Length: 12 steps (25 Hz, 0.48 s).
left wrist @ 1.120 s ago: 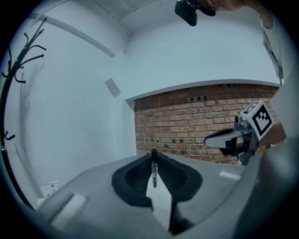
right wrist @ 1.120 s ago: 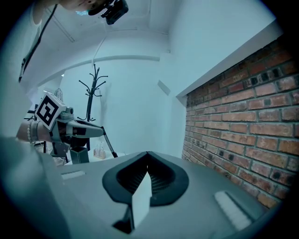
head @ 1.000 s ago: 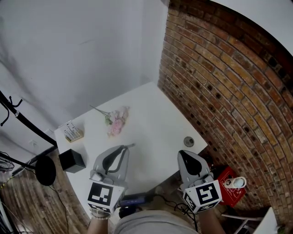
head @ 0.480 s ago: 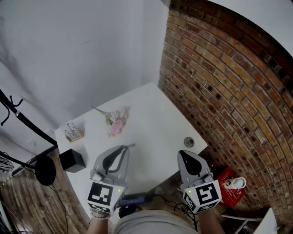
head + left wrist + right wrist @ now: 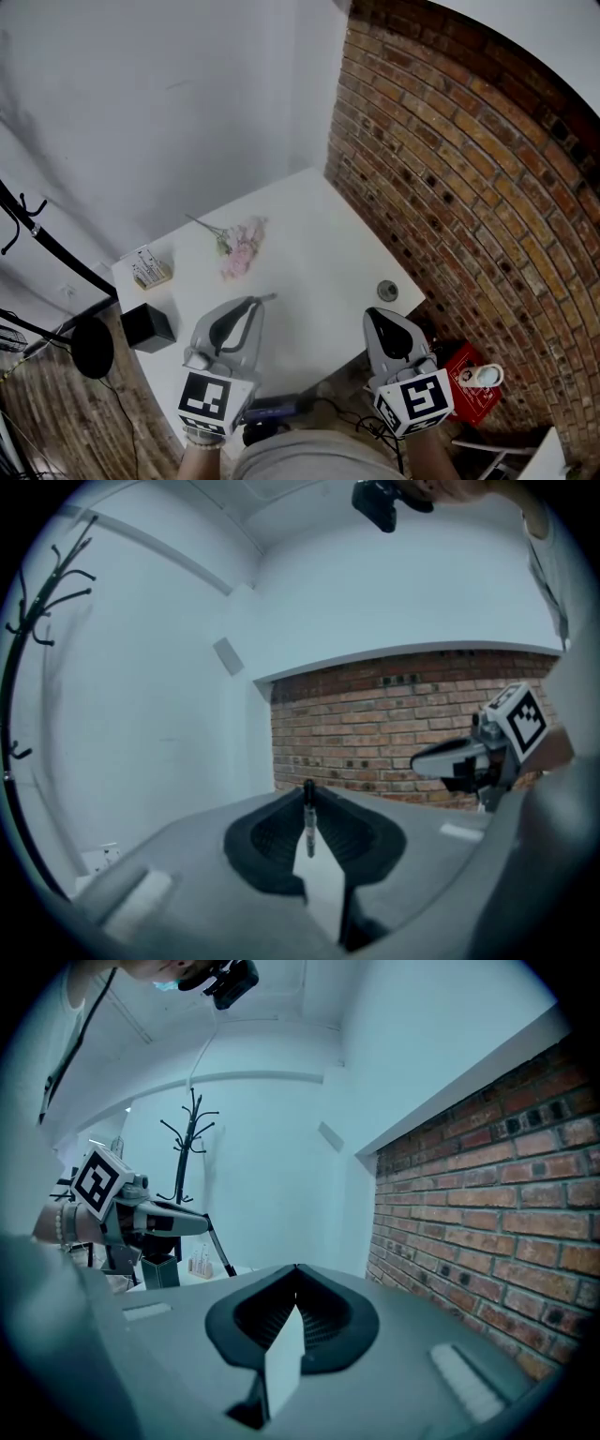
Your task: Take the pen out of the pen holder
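A thin pen [image 5: 308,824] stands upright between the jaw tips of my left gripper [image 5: 307,794], which is shut on it. In the head view the left gripper [image 5: 254,303] hovers over the white table's near left part [image 5: 309,234], and the pen [image 5: 267,298] pokes out past its tips. The black pen holder [image 5: 147,328] sits at the table's left corner, left of that gripper and apart from it. My right gripper [image 5: 376,313] hangs at the table's near right edge. Its jaws [image 5: 295,1267] meet with nothing between them.
Pink flowers [image 5: 238,249] lie on the table beyond the left gripper. A small rack [image 5: 148,270] stands at the far left, a round grey disc [image 5: 386,291] near the right edge. A brick wall [image 5: 469,187] borders the right side. A red box [image 5: 467,386] lies on the floor.
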{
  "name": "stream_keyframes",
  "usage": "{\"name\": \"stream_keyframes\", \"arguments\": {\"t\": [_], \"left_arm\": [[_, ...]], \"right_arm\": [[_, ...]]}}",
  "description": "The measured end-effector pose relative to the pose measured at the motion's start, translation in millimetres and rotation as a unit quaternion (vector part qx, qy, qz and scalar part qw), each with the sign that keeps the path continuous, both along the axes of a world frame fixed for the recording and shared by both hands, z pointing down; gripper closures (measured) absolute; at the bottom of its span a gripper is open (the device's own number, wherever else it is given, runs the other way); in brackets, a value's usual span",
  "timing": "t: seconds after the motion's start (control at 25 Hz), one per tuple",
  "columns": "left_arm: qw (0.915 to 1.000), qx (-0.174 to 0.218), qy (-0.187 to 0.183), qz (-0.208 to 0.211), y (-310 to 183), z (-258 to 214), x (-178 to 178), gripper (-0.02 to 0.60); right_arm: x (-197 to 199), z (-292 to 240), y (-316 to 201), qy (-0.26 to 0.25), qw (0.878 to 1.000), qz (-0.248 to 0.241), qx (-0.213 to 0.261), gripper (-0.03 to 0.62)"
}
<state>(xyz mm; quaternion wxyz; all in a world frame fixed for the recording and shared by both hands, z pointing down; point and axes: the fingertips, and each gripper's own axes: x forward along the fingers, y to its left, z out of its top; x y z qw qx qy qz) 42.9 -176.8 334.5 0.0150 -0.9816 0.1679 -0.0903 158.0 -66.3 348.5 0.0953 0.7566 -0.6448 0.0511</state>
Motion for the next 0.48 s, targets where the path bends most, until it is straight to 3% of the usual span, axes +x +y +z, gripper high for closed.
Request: {"name": "stream_keyframes", "arguments": {"t": [0.08, 0.48], "left_arm": [[0.9999, -0.015, -0.003, -0.004, 1.3, 1.7, -0.9, 0.554], [0.9999, -0.013, -0.004, -0.003, 1.7, 1.3, -1.7, 0.554]], "right_arm": [[-1.0, 0.1, -0.3, 0.001, 1.0, -0.001, 0.0, 0.591], [-1.8, 0.0, -0.1, 0.001, 1.0, -0.003, -0.002, 0.591]]}}
